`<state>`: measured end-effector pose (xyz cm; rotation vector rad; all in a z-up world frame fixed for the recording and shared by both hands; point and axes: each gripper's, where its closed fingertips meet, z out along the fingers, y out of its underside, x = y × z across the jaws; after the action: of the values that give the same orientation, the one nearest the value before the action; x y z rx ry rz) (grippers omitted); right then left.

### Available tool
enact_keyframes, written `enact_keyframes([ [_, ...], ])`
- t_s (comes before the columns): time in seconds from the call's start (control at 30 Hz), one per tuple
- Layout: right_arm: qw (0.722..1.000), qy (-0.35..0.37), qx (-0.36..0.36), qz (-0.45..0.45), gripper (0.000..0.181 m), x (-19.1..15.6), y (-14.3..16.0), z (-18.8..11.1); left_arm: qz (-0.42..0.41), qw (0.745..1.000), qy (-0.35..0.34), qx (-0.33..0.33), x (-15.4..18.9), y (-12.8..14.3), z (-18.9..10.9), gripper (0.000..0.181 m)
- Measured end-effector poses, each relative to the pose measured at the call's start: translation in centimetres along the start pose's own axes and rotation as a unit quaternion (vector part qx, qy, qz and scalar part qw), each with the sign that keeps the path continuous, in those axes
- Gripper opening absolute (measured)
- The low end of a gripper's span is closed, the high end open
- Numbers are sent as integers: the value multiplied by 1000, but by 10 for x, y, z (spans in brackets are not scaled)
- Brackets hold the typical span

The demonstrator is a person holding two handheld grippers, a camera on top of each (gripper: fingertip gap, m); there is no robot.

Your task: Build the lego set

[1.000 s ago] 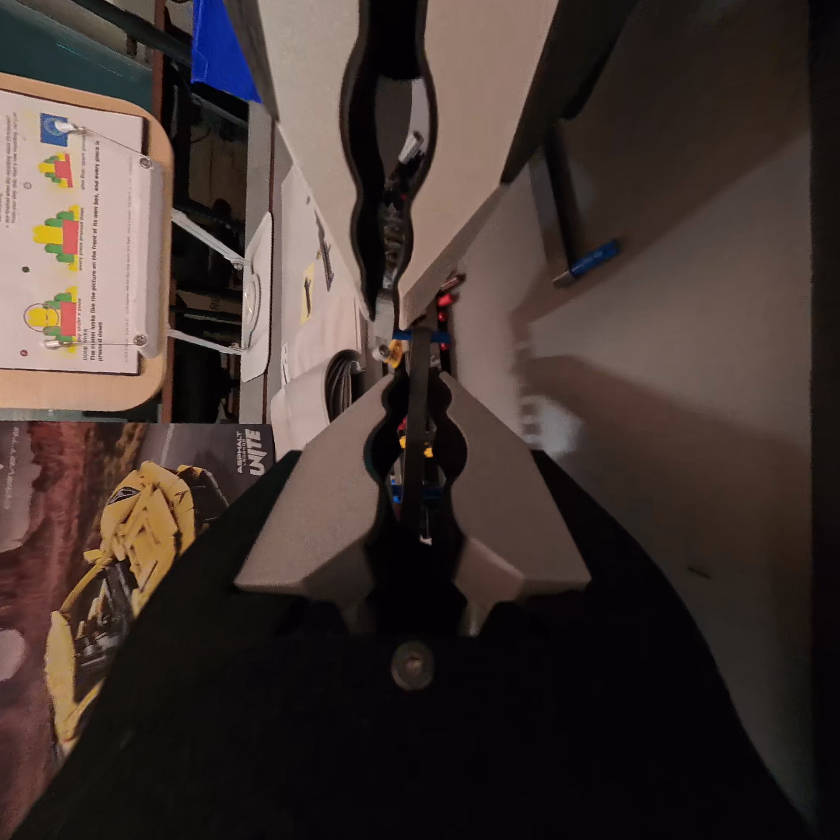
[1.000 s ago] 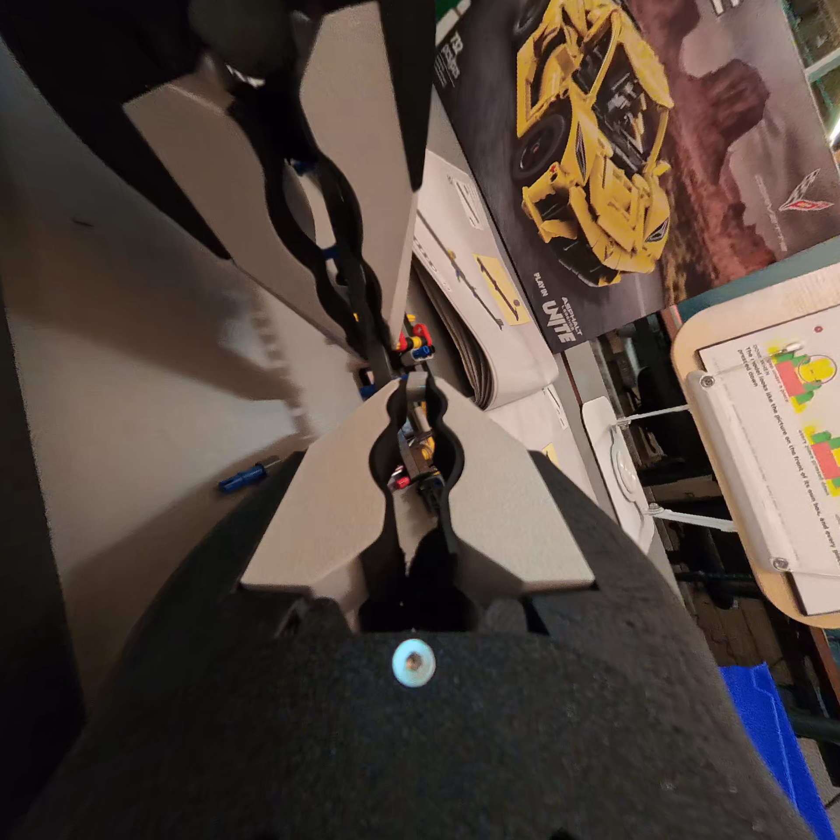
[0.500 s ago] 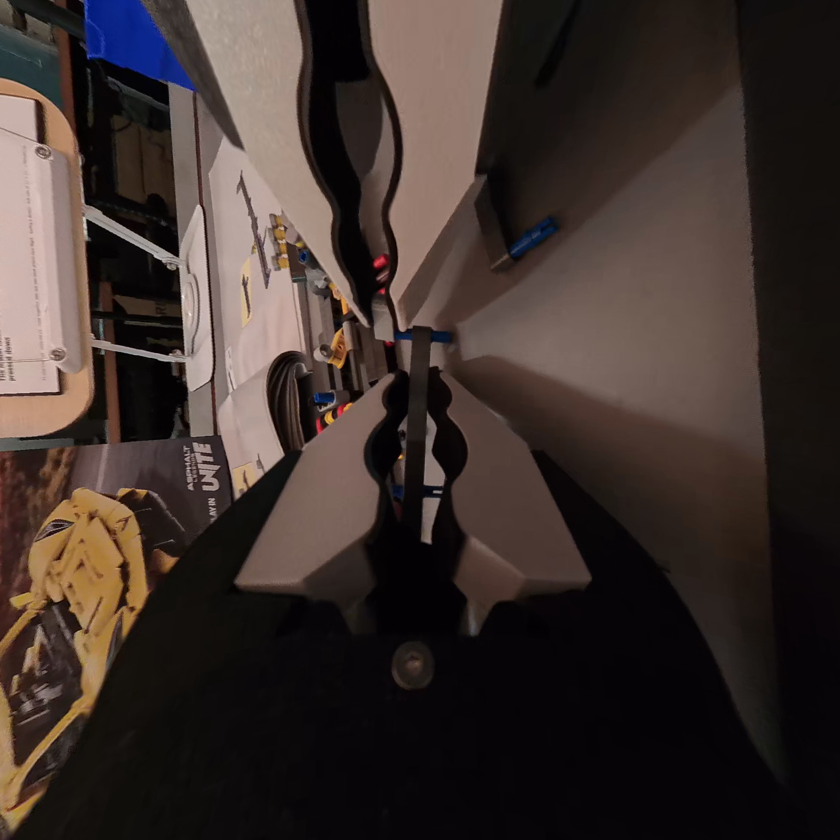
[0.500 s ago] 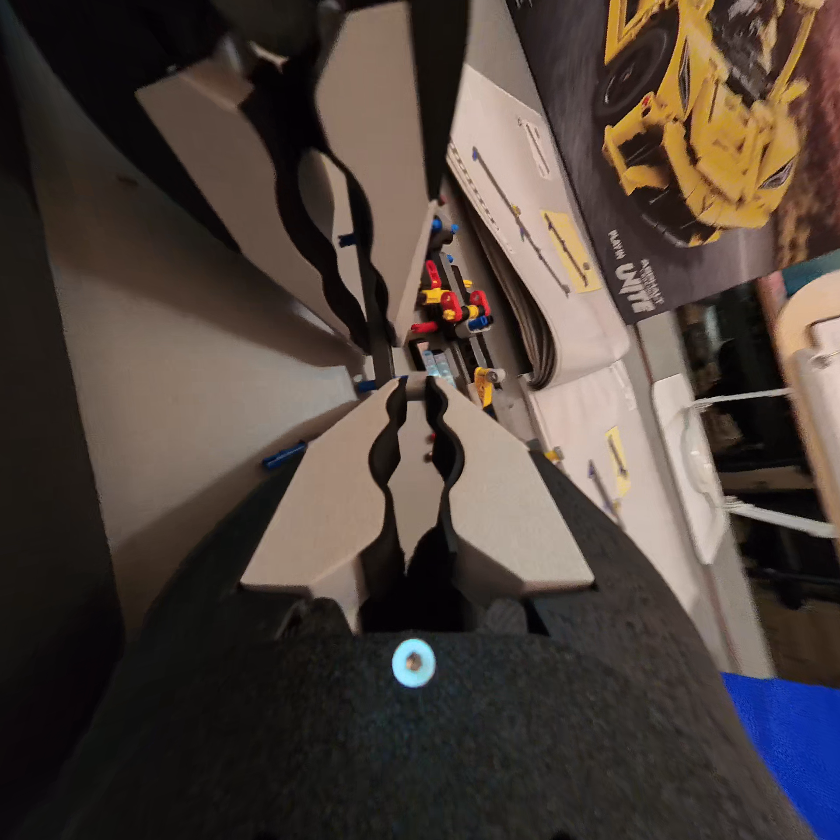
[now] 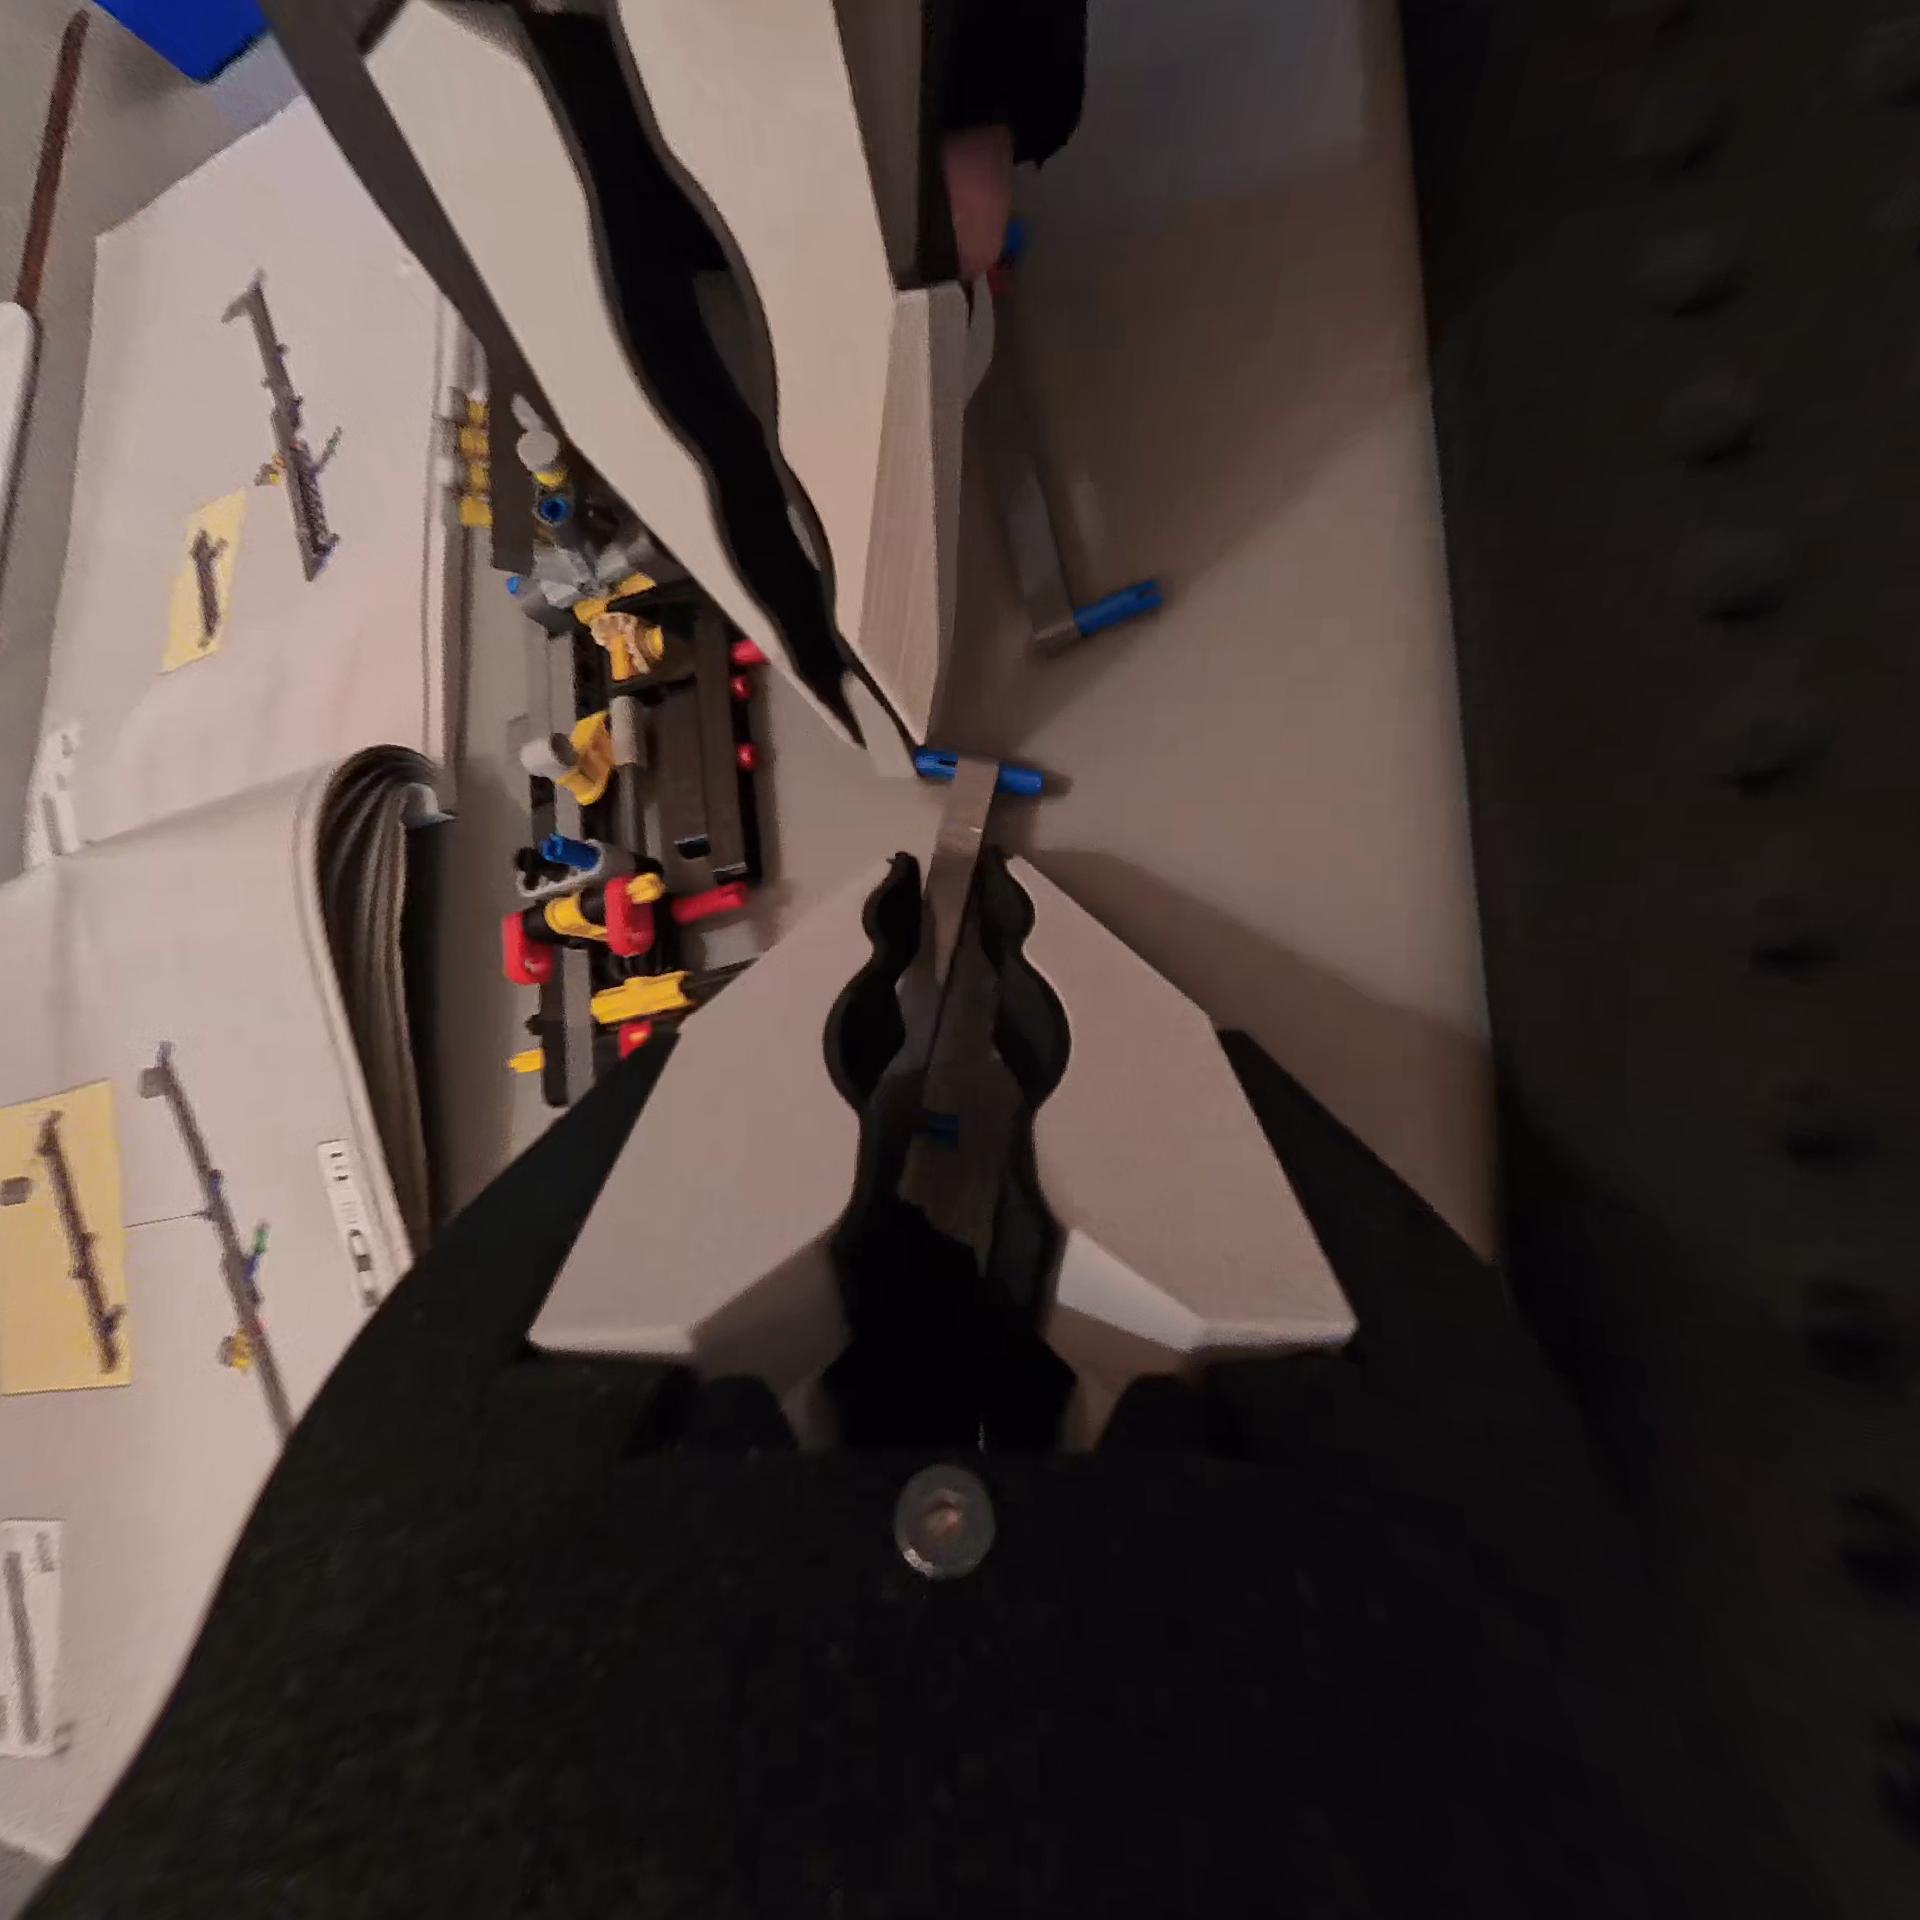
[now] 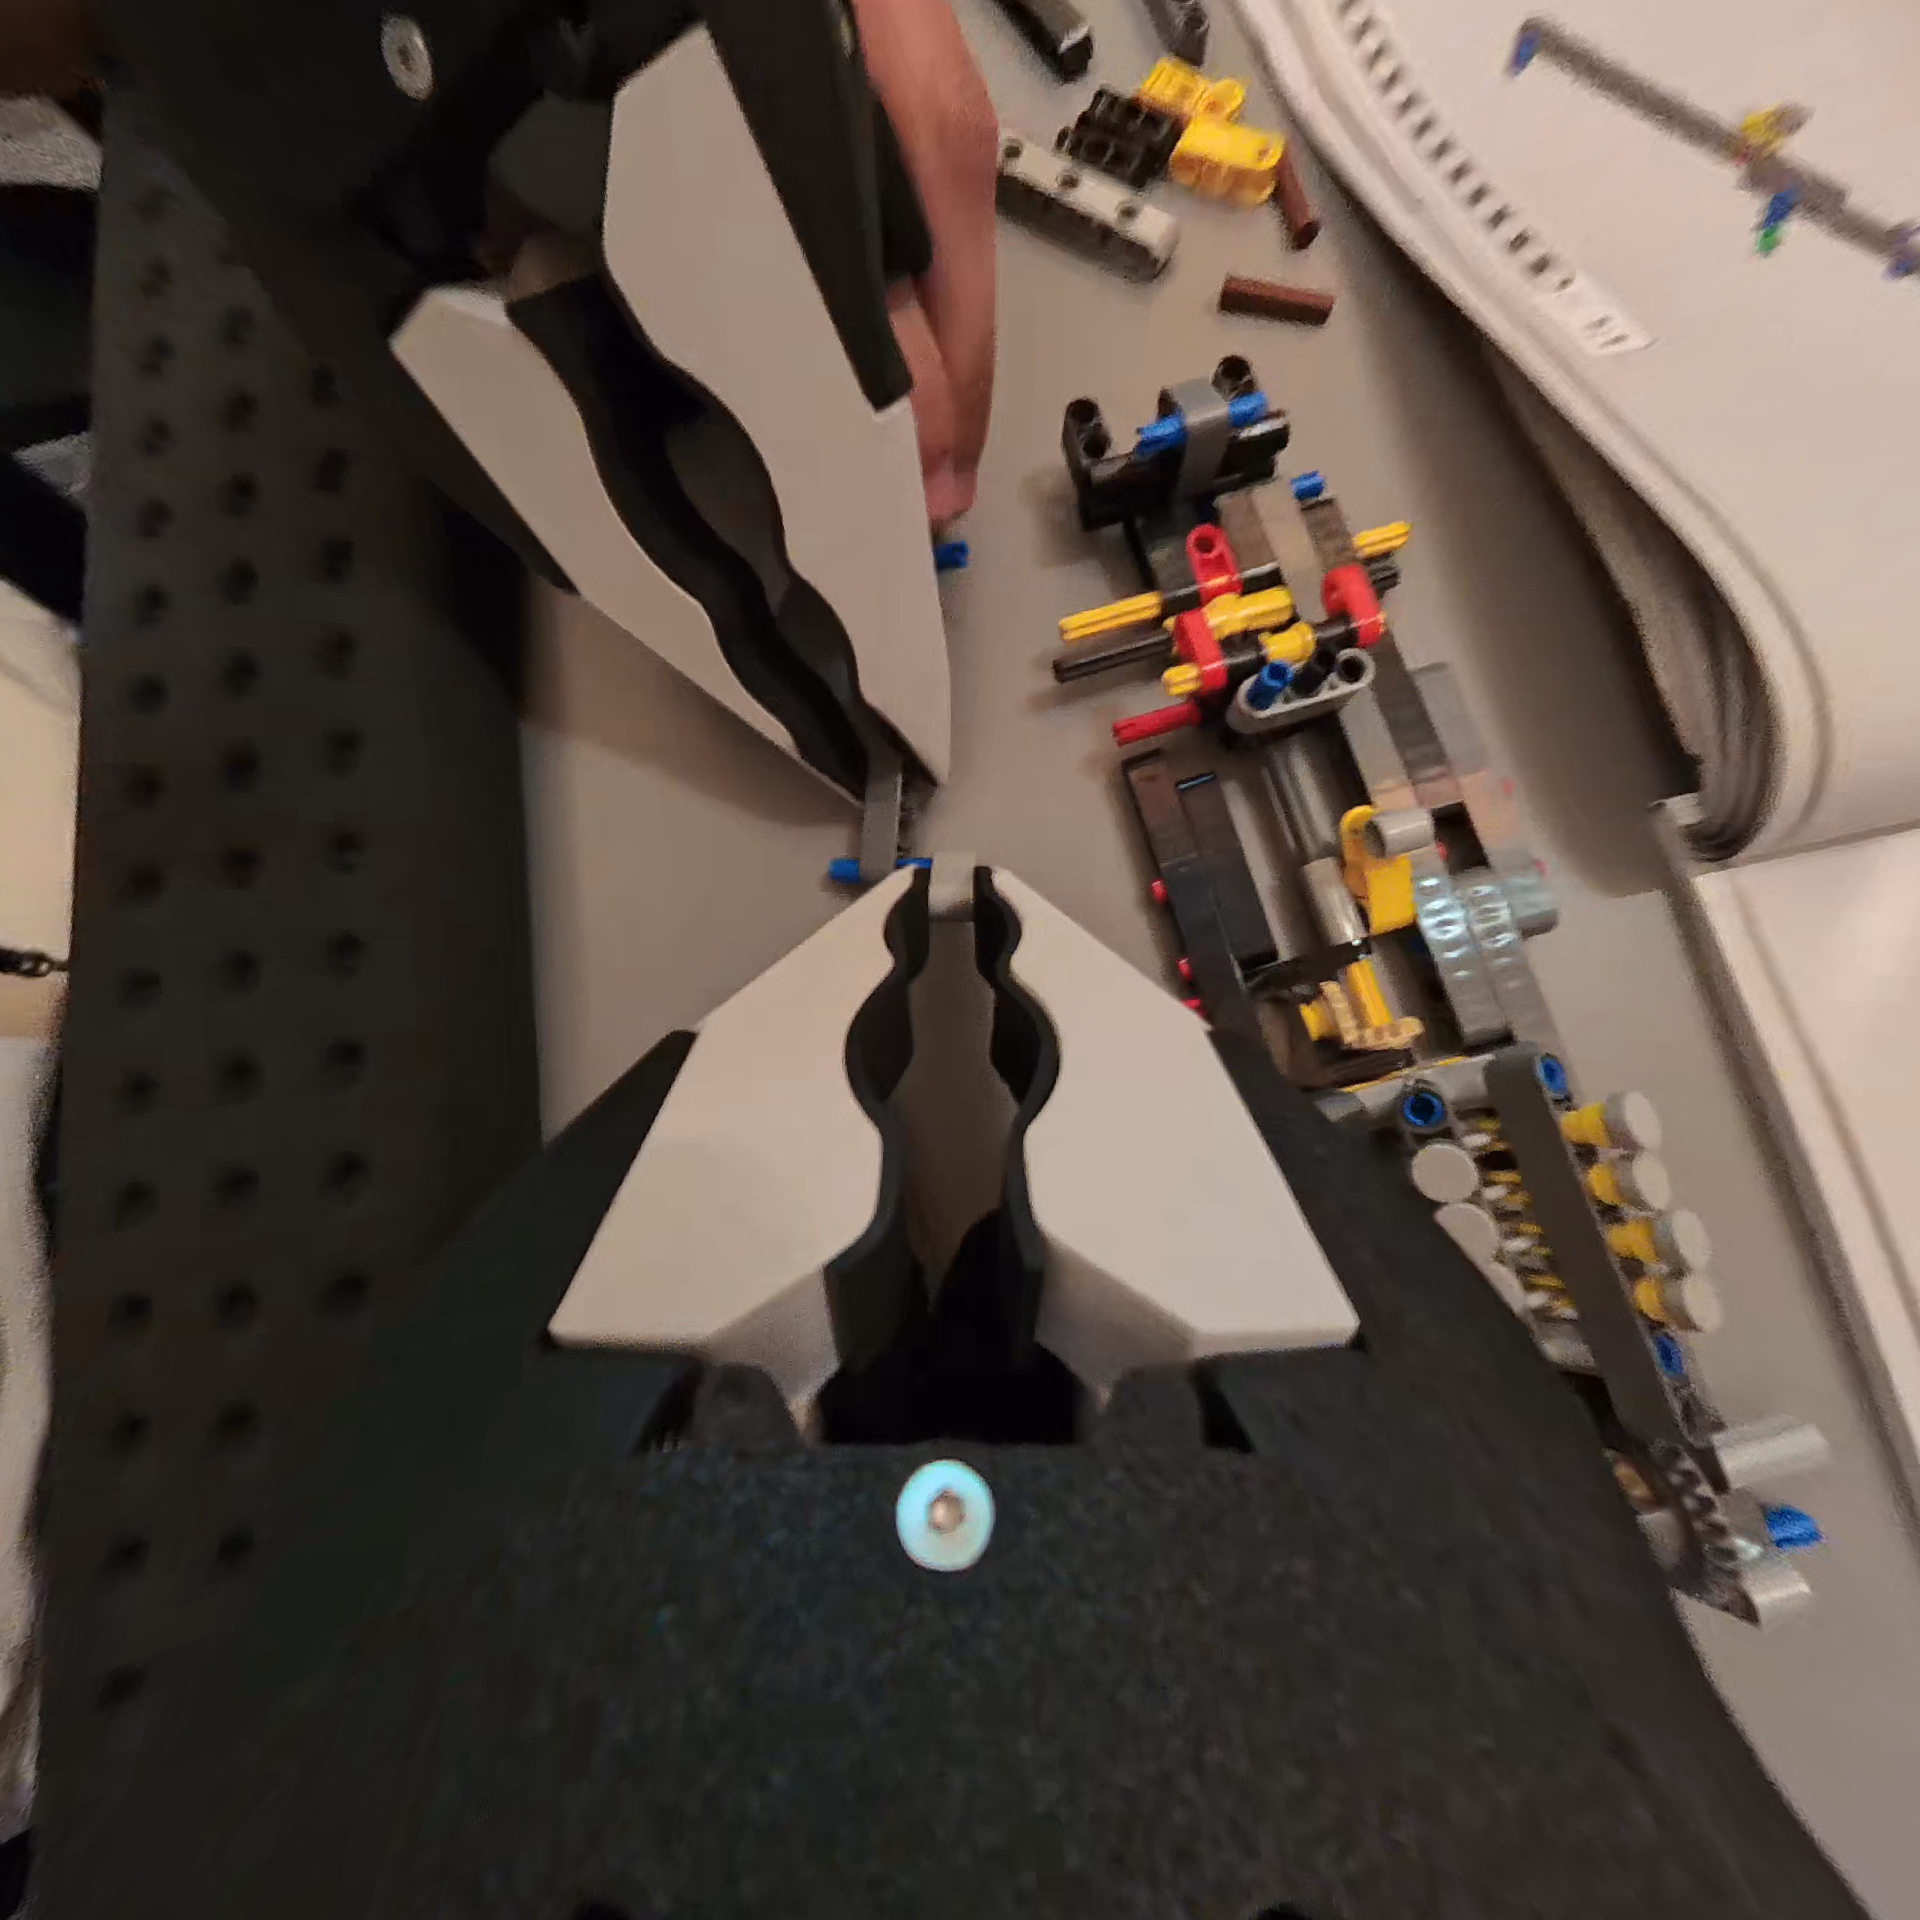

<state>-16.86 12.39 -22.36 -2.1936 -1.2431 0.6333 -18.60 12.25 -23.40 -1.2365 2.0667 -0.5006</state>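
My left gripper [image 5: 951,862] is shut on a long grey beam [image 5: 961,935] that sticks out past its tips. A blue pin [image 5: 977,774] crosses the beam's far end. My right gripper [image 6: 951,878] meets it tip to tip and is shut on a small grey piece [image 6: 951,885] beside the beam [image 6: 883,821]. In the left wrist view the right gripper [image 5: 883,743] comes in from the top. The part-built black, grey, yellow and red chassis [image 6: 1299,831] lies on the table to the right, and it also shows in the left wrist view [image 5: 644,831].
An open instruction booklet [image 6: 1610,468] lies beyond the chassis. Loose pieces [image 6: 1143,156] and brown axles [image 6: 1273,301] lie near a person's hand [image 6: 935,260]. A loose blue pin [image 5: 1117,608] lies on the table. A black perforated panel [image 6: 260,727] stands at the left. Only a small space, under 4 cm, lies between the two pairs of fingers. The loose blue pin [image 5: 1117,608] is about 4 cm from my right fingertips.
Both views have swung down from the box picture and sign toward the table, so the chassis and booklet now show. The grippers stay tip to tip, with the beam still held.
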Motion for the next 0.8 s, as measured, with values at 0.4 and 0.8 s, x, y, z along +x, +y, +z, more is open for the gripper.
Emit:
enact_keyframes([
  [0.4, 999, -18, 1, 42, 7, -1, 9, -1, -85, 994, 73, 15, 13, -10, -1, 35],
  [0.8, 999, 10, 26, 36, 6, 0, 7, 2, -124, 989, 75, 14, 12, -16, 10, 18],
])
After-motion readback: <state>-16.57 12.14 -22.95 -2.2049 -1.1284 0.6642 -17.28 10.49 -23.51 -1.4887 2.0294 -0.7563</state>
